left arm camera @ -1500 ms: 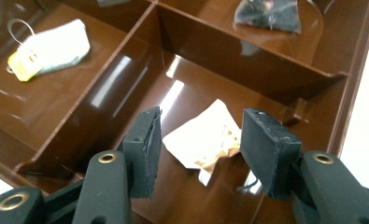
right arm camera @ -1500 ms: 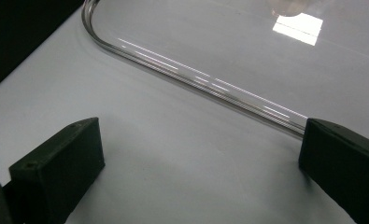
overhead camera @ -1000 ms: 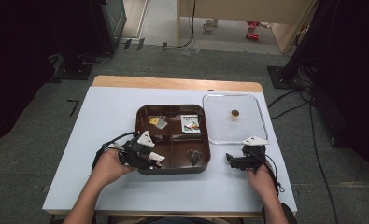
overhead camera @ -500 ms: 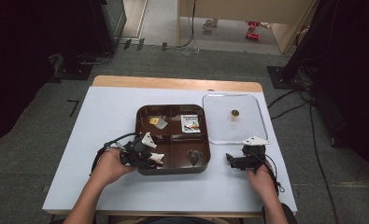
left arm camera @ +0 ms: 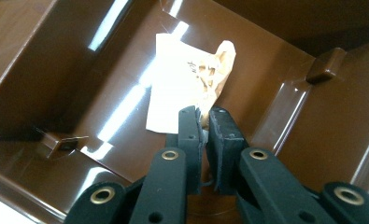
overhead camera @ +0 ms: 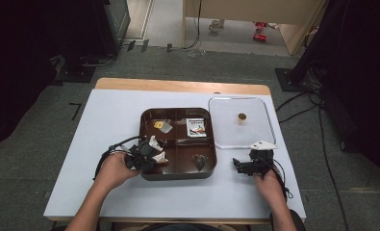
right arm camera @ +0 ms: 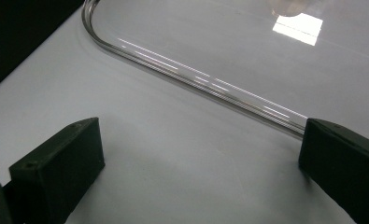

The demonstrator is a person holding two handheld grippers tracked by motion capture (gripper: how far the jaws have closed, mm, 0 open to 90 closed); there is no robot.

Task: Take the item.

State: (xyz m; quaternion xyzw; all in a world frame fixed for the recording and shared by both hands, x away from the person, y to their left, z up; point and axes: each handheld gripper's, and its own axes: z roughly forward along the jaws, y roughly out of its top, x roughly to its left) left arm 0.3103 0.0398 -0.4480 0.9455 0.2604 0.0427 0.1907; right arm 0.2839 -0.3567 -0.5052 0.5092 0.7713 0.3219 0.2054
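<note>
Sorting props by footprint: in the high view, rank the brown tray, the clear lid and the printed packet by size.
1. Brown tray and clear lid: too alike to rank.
2. Printed packet: clearly smallest.

the glossy dark-brown plastic compartment tray [overhead camera: 178,173] shows bright white glare streaks on its walls. in it lies a crumpled white-and-tan paper packet [left arm camera: 191,84] with faint dark lettering, a small yellow-and-silver wrapped sachet [overhead camera: 161,125], a white printed card with red and dark marks [overhead camera: 196,127] and a dark grey heart-shaped piece [overhead camera: 199,161]. the clear transparent plastic lid [overhead camera: 243,122] carries a small gold-brown round spot [overhead camera: 242,116]. the left hand-held gripper [left arm camera: 203,122] is matte black with brass-coloured rivets — the right hand-held gripper [right arm camera: 201,154] is black too. the bench [overhead camera: 106,120] is pale blue-white with a light wooden edge; the floor is grey.
</note>
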